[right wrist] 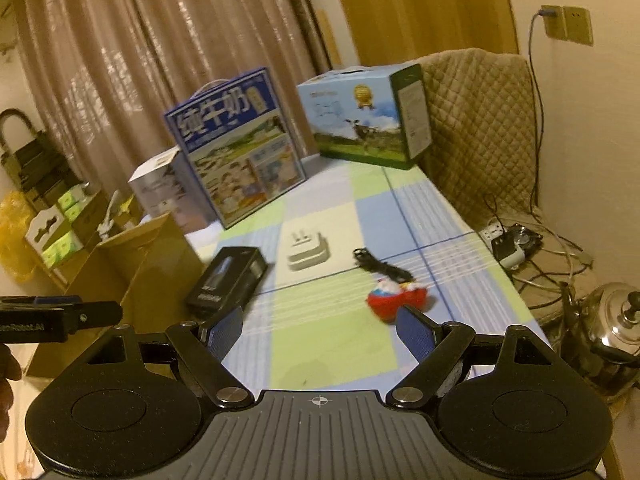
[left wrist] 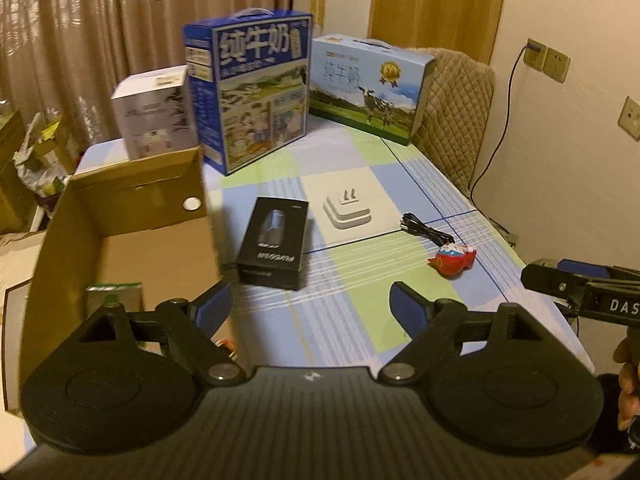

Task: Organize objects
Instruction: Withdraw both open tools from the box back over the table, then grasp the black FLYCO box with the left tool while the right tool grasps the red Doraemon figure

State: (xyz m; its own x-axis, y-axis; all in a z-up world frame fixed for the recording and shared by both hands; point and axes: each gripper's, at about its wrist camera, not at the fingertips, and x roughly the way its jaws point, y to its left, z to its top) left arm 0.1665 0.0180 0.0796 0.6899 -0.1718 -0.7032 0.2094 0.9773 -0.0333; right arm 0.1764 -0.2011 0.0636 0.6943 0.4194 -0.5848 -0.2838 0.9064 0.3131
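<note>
Left wrist view: left gripper (left wrist: 310, 300) hovering wide open, holding nothing. Black box (left wrist: 274, 242) lying flat on checked tablecloth (left wrist: 352, 312), just beside open cardboard carton (left wrist: 120, 216); likely light, stiff, best pinched across long sides.

Right wrist view: right gripper (right wrist: 320, 330) gaping, empty. Red toy (right wrist: 394, 300) sitting near right finger; probably light, rounded, slippery; gripping across body advisable.

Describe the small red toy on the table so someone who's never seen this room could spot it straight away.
Start at the checked tablecloth, in front of the two tall milk cartons. Along its right side lies a coiled black cable; the red toy sits just in front of it. It alone is bright red and rounded, unlike the white adapter and black box.
</note>
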